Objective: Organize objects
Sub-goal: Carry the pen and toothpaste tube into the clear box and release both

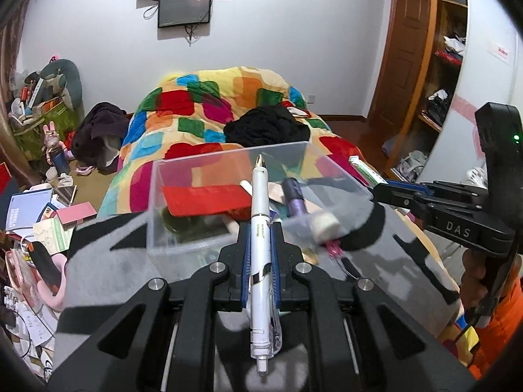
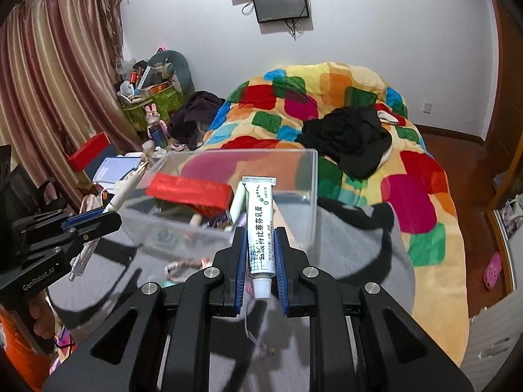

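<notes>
My left gripper (image 1: pixel 260 228) is shut on a white pen (image 1: pixel 260 202), whose gold tip points up over a clear plastic box (image 1: pixel 183 176). The box stands on a grey and black cloth and holds a red flat case (image 1: pixel 206 198), a purple tube (image 1: pixel 295 201) and other small items. In the right wrist view my right gripper (image 2: pixel 260 245) is shut on a white ointment tube (image 2: pixel 260 225), cap toward the camera, just in front of the clear box (image 2: pixel 294 170). The left gripper (image 2: pixel 94 220) with the pen (image 2: pixel 126 189) shows at the box's left side.
A bed with a bright patchwork blanket (image 1: pixel 228 104) and black clothes (image 1: pixel 266 125) lies behind the box. Books, papers and boxes (image 1: pixel 36 222) crowd the left. A wooden shelf unit (image 1: pixel 441 75) stands at the right. A person's hand (image 1: pixel 474 271) holds the right gripper.
</notes>
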Tool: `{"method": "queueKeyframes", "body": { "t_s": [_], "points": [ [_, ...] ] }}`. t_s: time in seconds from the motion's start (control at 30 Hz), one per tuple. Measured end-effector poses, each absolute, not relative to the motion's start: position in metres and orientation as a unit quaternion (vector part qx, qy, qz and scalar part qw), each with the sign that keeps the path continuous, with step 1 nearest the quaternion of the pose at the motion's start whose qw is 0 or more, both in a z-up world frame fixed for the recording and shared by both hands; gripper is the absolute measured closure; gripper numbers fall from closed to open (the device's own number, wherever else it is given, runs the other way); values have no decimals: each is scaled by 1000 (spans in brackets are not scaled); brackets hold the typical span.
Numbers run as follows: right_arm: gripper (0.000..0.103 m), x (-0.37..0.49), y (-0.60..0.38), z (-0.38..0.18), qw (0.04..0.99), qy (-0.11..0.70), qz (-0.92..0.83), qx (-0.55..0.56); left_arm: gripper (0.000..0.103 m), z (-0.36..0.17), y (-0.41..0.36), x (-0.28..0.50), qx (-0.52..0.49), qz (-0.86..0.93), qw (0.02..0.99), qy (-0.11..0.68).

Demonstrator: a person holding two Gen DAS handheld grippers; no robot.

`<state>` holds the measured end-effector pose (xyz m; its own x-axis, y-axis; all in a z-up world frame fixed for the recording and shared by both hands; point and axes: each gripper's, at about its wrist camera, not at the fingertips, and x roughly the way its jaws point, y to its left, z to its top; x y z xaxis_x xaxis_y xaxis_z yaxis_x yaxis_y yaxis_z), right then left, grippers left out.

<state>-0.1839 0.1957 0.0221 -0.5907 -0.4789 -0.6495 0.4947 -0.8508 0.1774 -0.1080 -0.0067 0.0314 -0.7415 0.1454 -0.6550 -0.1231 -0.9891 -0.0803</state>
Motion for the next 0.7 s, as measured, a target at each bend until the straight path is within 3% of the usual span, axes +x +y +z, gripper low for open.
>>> {"method": "queueKeyframes", "body": {
  "t_s": [0.7],
  "points": [
    [88, -240, 121, -14, 294, 56, -859, 416, 93, -2, -24, -183, -425, 902, 66, -28]
  ]
}}
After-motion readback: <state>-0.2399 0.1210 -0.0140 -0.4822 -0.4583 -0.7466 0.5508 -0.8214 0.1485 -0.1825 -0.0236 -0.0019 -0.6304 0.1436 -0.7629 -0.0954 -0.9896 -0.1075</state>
